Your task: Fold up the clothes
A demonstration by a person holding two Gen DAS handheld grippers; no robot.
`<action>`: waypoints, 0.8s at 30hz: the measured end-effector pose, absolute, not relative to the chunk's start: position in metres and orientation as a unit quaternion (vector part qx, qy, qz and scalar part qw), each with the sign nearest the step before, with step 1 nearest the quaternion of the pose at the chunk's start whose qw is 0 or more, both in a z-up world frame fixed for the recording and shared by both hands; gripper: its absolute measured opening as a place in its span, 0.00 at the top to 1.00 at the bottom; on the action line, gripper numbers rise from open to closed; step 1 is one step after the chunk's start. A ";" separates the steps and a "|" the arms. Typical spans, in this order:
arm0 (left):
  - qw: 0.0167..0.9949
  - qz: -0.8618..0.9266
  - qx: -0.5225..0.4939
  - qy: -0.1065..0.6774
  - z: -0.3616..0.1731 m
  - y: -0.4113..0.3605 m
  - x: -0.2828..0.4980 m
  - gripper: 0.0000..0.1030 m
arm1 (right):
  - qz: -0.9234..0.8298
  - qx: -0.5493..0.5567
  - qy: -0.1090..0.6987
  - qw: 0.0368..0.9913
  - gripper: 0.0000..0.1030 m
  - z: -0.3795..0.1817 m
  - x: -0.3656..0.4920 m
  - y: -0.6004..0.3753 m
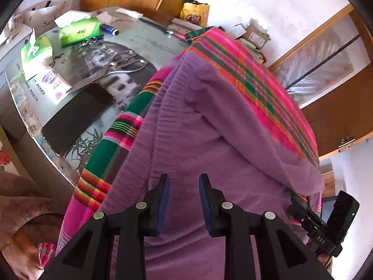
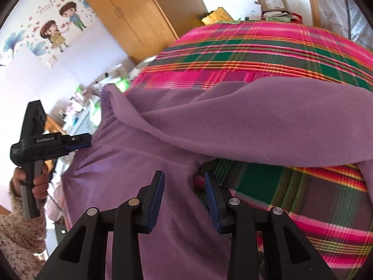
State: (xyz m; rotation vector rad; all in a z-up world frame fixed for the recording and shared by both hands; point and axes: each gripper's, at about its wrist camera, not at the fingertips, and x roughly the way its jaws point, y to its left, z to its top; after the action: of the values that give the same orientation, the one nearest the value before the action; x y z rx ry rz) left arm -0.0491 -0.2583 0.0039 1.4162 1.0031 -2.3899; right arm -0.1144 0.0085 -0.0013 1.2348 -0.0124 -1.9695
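Note:
A purple knit garment [image 1: 209, 128] lies on a pink and green plaid cloth [image 1: 244, 70], with a fold running across its body. My left gripper [image 1: 184, 182] hovers over the garment's near part, open, with nothing between its blue pads. In the right wrist view one sleeve [image 2: 233, 121] of the garment [image 2: 130, 163] is laid across it. My right gripper [image 2: 184, 177] stands open just above the garment's edge, where it meets the plaid cloth [image 2: 256, 53]. The left gripper [image 2: 87, 141], held by a hand [image 2: 38, 182], points at the garment's left side. The right gripper's body [image 1: 326, 224] shows at the far right.
Left of the cloth, a glass-topped table [image 1: 144, 39] carries a black phone [image 1: 74, 116], scissors [image 1: 121, 66], green tissue packs [image 1: 79, 30] and a blue lighter [image 1: 110, 29]. A wooden wardrobe [image 2: 130, 11] stands behind. Boxes [image 2: 272, 2] pile up at the far side. A brown blanket [image 1: 28, 210] lies lower left.

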 end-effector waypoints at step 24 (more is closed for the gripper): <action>0.096 -0.807 0.443 0.379 0.005 -0.291 -0.051 0.75 | -0.796 0.473 0.051 0.375 0.89 0.012 -0.145 -0.013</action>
State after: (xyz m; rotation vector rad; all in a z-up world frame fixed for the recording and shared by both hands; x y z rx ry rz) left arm -0.0507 -0.2910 0.0055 1.3122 1.1219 -2.3923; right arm -0.1446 -0.0133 0.0124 1.2097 0.1301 -2.0367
